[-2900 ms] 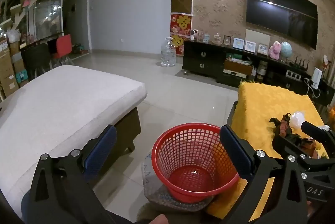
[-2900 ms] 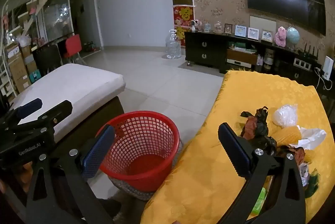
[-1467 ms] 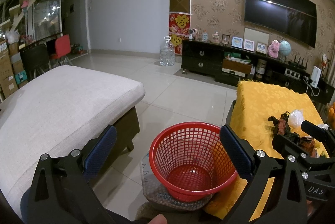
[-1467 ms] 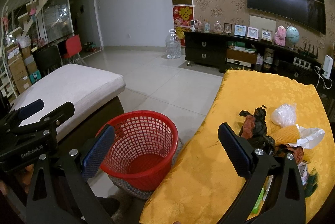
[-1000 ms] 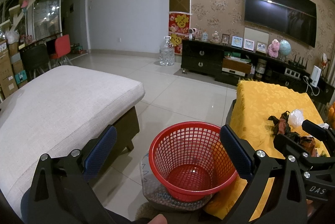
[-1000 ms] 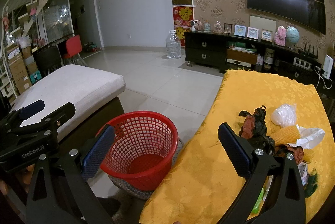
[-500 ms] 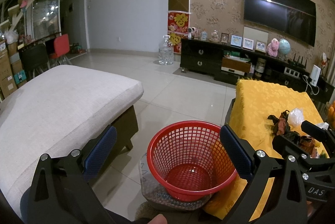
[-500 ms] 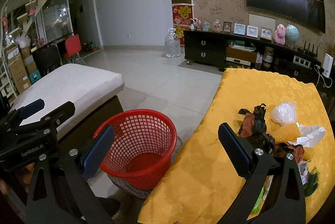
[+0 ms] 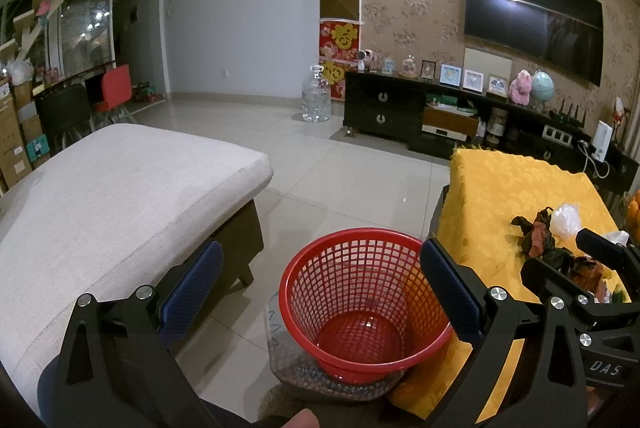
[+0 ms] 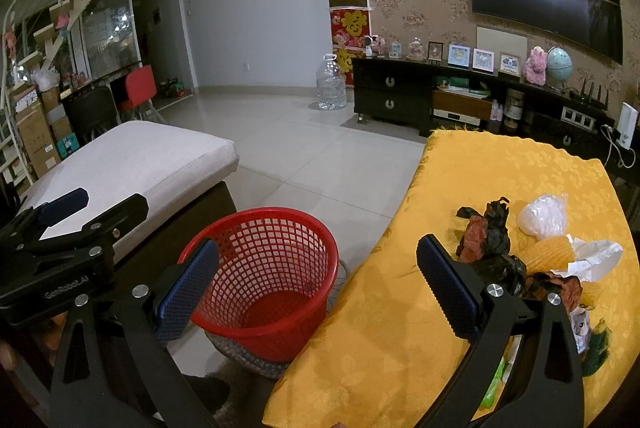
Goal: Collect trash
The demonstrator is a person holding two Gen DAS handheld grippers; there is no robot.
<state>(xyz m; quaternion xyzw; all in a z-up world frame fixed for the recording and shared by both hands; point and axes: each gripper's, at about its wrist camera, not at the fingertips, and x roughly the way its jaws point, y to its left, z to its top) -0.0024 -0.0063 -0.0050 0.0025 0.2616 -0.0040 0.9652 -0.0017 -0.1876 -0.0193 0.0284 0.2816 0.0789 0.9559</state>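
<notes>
A red mesh basket (image 9: 362,302) (image 10: 266,276) stands on the floor between a grey sofa cushion and a yellow-clothed table (image 10: 500,171). On the cloth lies a heap of trash: dark crumpled wrappers (image 10: 486,232) (image 9: 536,232), a clear plastic bag (image 10: 544,214), a yellow net sleeve (image 10: 550,250) and white paper (image 10: 596,256). My left gripper (image 9: 320,284) hangs open above the basket, nothing between its fingers. My right gripper (image 10: 316,278) is open too, over the table's near-left edge and the basket, short of the heap.
The grey sofa cushion (image 9: 108,195) fills the left. Tiled floor (image 9: 340,167) runs to a dark TV cabinet (image 9: 400,111) with frames and a water jug (image 9: 316,99) beside it. Chairs and boxes stand at far left. A fingertip (image 9: 300,420) shows at the bottom edge.
Almost nothing has changed; both views have drifted very slightly, and both grippers have stayed open and empty above the basket and table edge.
</notes>
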